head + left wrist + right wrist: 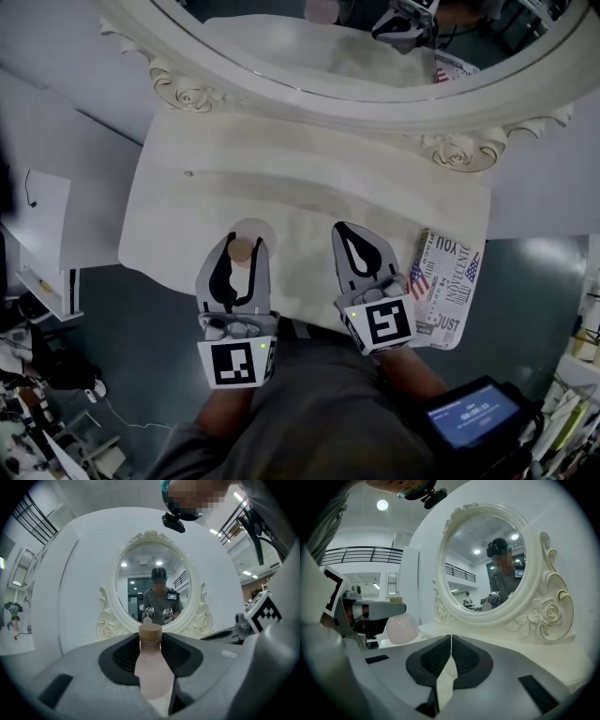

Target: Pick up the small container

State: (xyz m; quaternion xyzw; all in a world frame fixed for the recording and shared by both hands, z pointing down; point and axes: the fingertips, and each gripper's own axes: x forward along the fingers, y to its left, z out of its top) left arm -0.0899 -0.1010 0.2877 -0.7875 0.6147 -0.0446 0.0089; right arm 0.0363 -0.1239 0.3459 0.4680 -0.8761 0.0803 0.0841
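Small container (242,251), a pale pink, round-bellied bottle with a tan cap, is held in the left gripper (247,242) in front of the mirror (375,111), toward its left half in the head view and over the front part of the ivory surface (309,187). The fingers (217,272) stand partly spread, pressing on either side of the bottle just below the cap. The right gripper (345,230) waits in front of the mirror's right half, its fingers closed together on nothing. The grasp looks made, so the lift seems to be the step in hand, though I cannot tell whether the base is clear of the surface. Next it likely needs a straight, steady rise with the left gripper kept level, since the rounded body offers little to hold. The bottle's long axis runs upright, cap pointing up and base down.
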